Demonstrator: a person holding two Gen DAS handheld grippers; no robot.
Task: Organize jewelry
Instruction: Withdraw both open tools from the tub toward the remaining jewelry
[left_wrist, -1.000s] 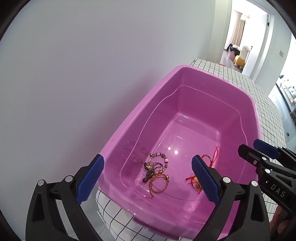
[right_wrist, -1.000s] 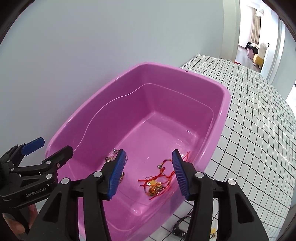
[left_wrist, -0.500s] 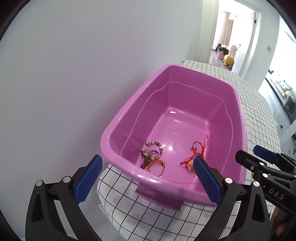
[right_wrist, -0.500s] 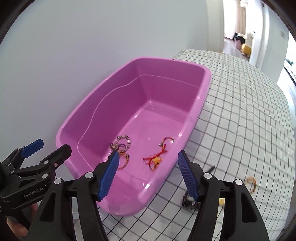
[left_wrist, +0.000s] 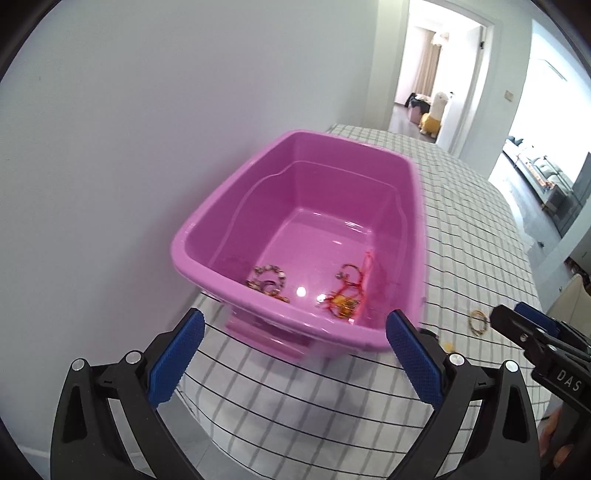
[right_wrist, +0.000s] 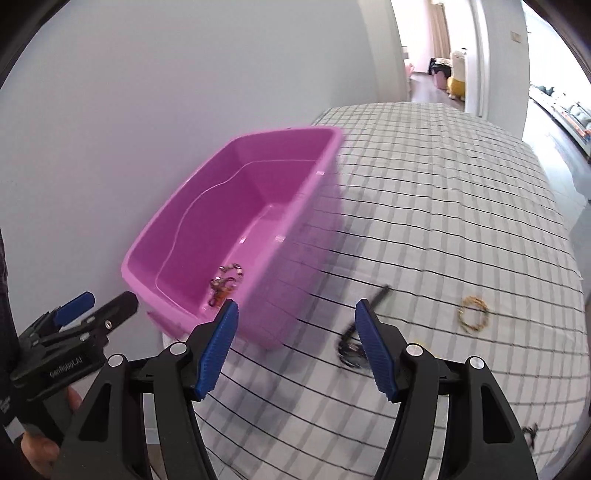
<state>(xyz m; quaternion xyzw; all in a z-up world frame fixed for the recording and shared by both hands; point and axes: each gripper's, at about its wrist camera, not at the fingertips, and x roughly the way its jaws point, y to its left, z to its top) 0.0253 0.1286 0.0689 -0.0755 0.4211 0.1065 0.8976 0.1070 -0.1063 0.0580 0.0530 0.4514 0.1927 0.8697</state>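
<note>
Bright, even daylight — comes from the doorway (left_wrist: 436, 92) and windows at upper right, slightly blown out there. Specular glare spots on the pink tub (left_wrist: 295, 229) floor. Heavy fisheye: black vignette corners, curved grid lines. Motion blur smears the checked cloth (right_wrist: 424, 229) and tub edge in right wrist view — left wrist view milder.

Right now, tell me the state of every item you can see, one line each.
Pink tub: upright on the checked cloth, no lid.
Beaded bracelets: lying in the tub.
Red cord bracelets: lying in the tub.
Gold bracelet: loose on the cloth, outside the tub.
Black piece: on the cloth, blurred.
Left hand-held gripper: open, empty.
Right hand-held gripper: open, empty, jaws just widened.
</note>
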